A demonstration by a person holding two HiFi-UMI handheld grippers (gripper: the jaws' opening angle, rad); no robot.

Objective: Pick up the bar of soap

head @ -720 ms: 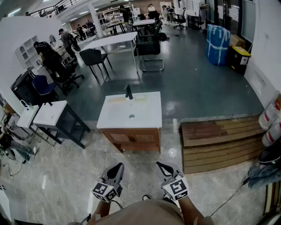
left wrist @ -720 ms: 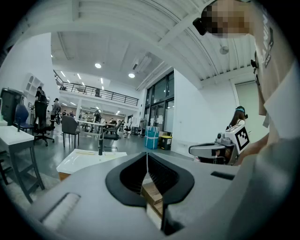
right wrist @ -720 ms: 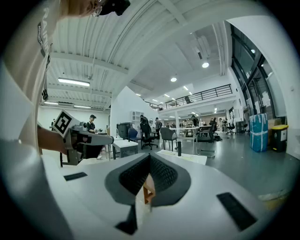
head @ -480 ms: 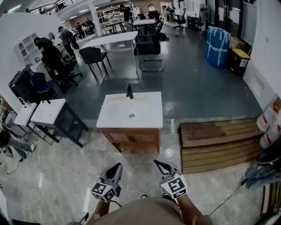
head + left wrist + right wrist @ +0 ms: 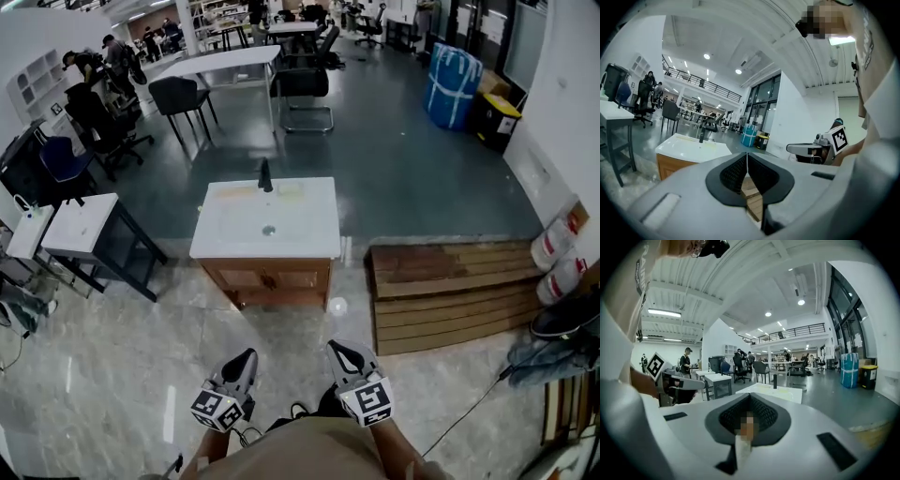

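in the lower middle of the head view, the left gripper (image 5: pixel 246 357) is held low in front of the person's body, pointing forward. its own view shows the jaws pressed together with nothing between them. just to its right the right gripper (image 5: pixel 340 350) sits at the same height and points the same way, its jaws likewise closed and empty. both face the white sink cabinet (image 5: pixel 267 246) at the frame's centre, well apart from them. on the cabinet's back rim, right of the dark faucet (image 5: pixel 265 175), a pale yellowish patch may be the bar of soap (image 5: pixel 290 189), though it is too small to tell. each gripper's cube (image 5: pixel 366 401) bears a black-and-white square pattern.
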